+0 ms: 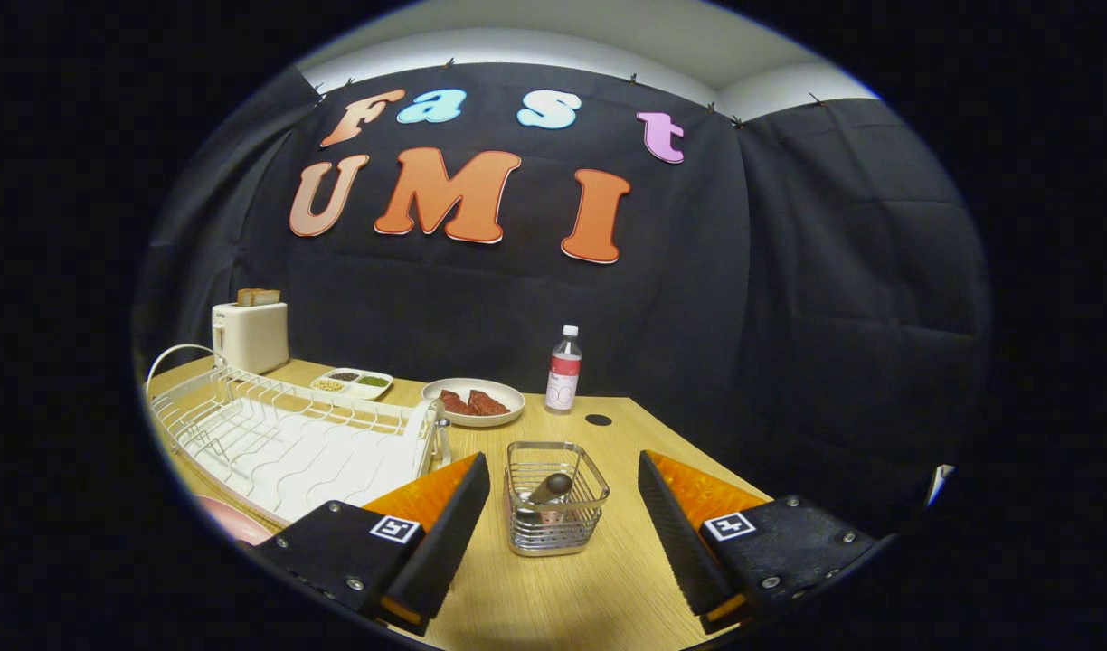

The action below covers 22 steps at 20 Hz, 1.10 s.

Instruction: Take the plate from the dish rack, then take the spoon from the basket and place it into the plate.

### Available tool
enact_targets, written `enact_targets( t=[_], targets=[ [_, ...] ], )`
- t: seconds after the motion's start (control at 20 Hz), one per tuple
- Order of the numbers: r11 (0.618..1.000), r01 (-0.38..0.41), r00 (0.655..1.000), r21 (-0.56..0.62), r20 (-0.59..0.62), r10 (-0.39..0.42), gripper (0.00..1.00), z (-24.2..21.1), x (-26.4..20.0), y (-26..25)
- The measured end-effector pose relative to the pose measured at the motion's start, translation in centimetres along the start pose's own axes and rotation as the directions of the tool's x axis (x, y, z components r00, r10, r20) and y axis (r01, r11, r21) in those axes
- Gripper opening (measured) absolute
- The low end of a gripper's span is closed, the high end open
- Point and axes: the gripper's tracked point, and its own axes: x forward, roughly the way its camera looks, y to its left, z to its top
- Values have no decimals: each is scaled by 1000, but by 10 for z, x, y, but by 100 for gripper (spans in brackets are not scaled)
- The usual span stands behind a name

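Nearest on the wooden bench (pixel 562 588), the gripper (pixel 562 529) is hanging with its two fingers spread wide and holding nothing — bare benchtop is showing between them. Just ahead, centred in that gap, the wire basket (pixel 555 499) is standing upright, and the spoon (pixel 550 489) is resting inside it, bowl end up and leaning toward the far right of the basket, its handle running down to the basket floor. So the spoon is lying almost straight ahead of the fingers, its long axis steep rather than flat; in my judgement the coming move is calling for a forward reach from above, closing on the raised end.

Beside the left finger, a pink plate (pixel 232 523) is peeking out at the bench's near left edge, close to the white dish rack (pixel 282 438), which is stretching back along the left side.

Farther back, a dish of reddish food (pixel 473 401) and a plastic bottle (pixel 563 370) are sitting near the rear edge — with a small divided tray (pixel 352 382) and a toaster (pixel 250 335) holding toast toward the far left corner.
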Motion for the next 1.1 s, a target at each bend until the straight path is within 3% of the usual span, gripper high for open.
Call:
enact_targets(
  t=[0.1,0.3,0.5,0.55,0.7,1.1],
  targets=[
    [1000,-8,1000,25,19,8,94,0,9,2],
    [999,-30,999,37,20,29,70,-11,23,7],
    [995,-72,997,64,19,71,27,-13,29,17],
    [998,-47,999,42,25,46,14,-14,30,14],
    [995,-79,997,55,29,77,5,-8,26,21],
    [999,-46,994,29,103,42,4,32,13,9]
  ],
)
